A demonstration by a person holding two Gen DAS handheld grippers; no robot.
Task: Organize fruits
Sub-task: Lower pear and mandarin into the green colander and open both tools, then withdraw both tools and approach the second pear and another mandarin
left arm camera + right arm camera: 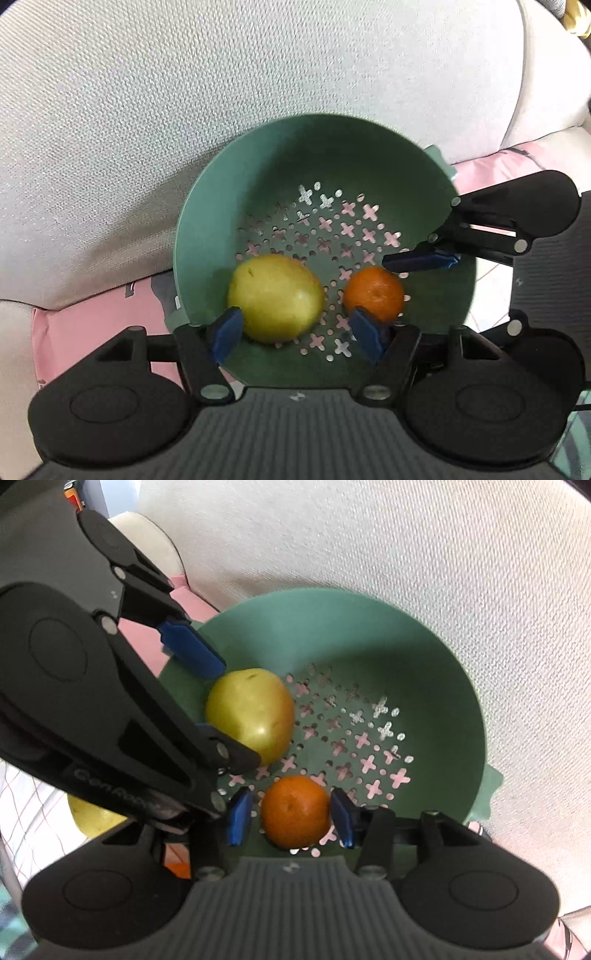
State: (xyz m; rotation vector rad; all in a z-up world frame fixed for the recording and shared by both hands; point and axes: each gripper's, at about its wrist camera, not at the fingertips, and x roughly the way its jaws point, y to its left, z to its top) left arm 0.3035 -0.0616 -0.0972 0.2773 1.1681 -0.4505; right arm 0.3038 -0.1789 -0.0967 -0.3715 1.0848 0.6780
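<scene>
Left hand-held gripper [295, 332] is straddling the yellow-green fruit [276, 298], wide open. Right hand-held gripper [291, 818] is bracketing the orange [295, 811], parted, inside green colander [424, 657].

Green colander [280, 155] with cross-and-dot holes; yellow-green pear [275, 297]; orange mandarin [375, 293]; blue pads [240, 816]; pink cloth [99, 332]; grey woven cushion [147, 110].

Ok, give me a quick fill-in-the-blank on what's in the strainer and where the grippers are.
1. The strainer holds ____ fruits.
2. The right gripper straddles the ____ fruit.
3. The left gripper has its jaws beside the ____ fruit.
4. The strainer's colour is ____.

Missing words: two; orange; yellow; green
</scene>
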